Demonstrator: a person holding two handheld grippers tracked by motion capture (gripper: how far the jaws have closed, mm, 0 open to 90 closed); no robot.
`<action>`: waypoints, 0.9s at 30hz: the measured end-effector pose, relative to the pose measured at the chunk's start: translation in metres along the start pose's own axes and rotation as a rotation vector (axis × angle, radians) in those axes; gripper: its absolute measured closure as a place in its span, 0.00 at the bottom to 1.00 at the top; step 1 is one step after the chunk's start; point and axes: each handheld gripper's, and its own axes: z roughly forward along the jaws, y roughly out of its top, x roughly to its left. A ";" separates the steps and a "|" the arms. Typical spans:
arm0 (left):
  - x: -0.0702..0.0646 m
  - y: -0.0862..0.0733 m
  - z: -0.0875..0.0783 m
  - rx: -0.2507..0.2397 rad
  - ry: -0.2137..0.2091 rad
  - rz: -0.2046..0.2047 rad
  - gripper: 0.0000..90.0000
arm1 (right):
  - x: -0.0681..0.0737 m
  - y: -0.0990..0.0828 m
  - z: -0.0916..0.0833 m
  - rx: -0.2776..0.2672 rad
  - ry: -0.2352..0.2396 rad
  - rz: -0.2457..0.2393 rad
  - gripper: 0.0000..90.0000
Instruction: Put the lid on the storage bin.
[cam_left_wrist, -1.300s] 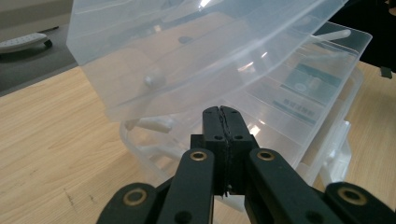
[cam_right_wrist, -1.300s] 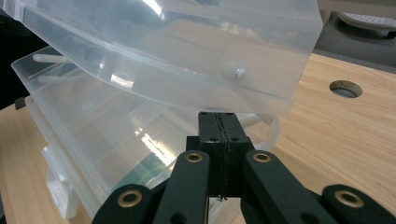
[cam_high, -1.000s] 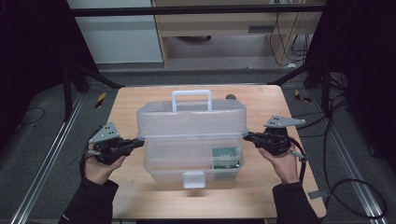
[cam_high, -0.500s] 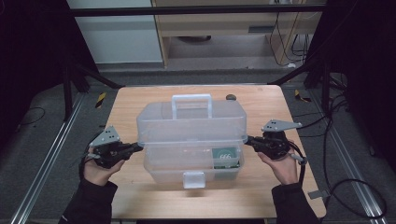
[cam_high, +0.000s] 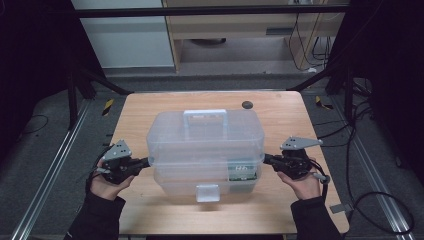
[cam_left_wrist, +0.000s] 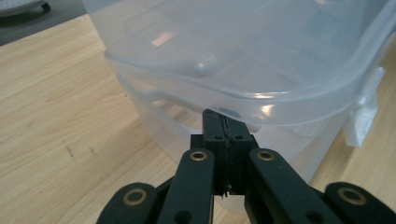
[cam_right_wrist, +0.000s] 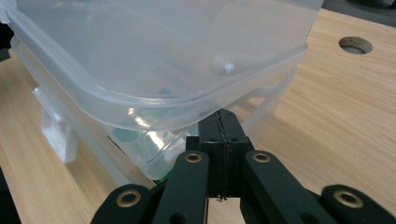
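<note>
Wooden table (cam_high: 150, 107) | clear box (cam_high: 205, 150) between closed hand-held grippers, apparently touching

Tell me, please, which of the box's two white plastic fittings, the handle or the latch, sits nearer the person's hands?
The latch: it sits on the clear storage box's front wall, on the person's side. The handle stands on the lid, farther back.

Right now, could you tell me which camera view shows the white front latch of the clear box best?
The high view: the latch faces the camera squarely, low on the clear box. The left gripper view catches it edge-on at the right; the right gripper view shows it obliquely at the left.
</note>
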 end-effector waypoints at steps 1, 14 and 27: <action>0.000 -0.001 0.000 0.008 0.008 0.003 1.00 | 0.000 -0.001 0.001 0.004 0.002 0.001 1.00; 0.027 -0.023 0.011 0.041 0.116 -0.081 0.99 | -0.029 -0.023 0.002 0.032 -0.108 0.090 0.97; 0.057 -0.051 0.024 0.013 0.294 -0.211 0.54 | -0.067 -0.059 0.017 0.031 -0.313 0.188 0.39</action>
